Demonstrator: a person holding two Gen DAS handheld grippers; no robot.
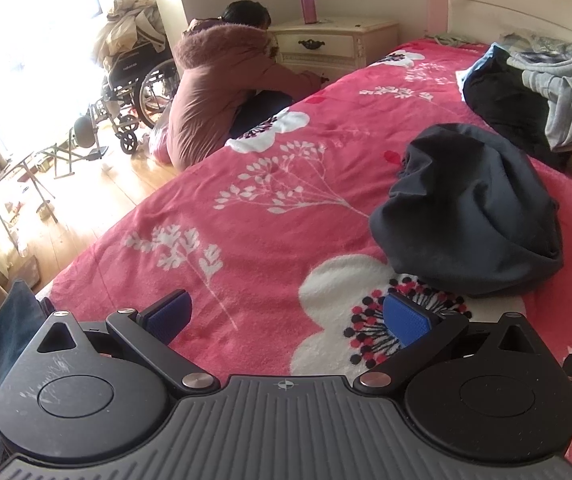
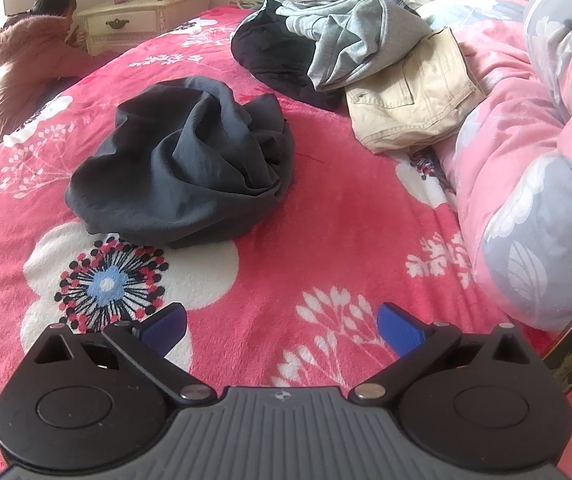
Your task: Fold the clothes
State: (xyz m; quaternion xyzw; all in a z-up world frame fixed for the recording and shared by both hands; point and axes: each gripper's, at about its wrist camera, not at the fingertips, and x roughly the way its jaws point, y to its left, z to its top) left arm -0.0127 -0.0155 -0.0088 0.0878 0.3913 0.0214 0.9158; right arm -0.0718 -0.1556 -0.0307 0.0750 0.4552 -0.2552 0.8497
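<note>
Left wrist view: the left gripper (image 1: 286,316) hangs over the pink floral bed (image 1: 269,216), fingers (image 1: 406,318) spread wide, gripping nothing. The crumpled dark garment (image 1: 470,208) sits ahead of the right-hand finger, apart from it.

Right wrist view: the right gripper (image 2: 281,326) is released too, fingers (image 2: 163,326) parted and empty. The dark garment (image 2: 181,168) lies ahead, beyond the left-hand finger; a clothes pile (image 2: 366,64) lies farther ahead, toward the right.

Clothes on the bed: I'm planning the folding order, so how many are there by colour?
Dark grey garment: 1
Black garment: 1
Light grey garment: 1
Beige garment: 1
Total: 4
</note>
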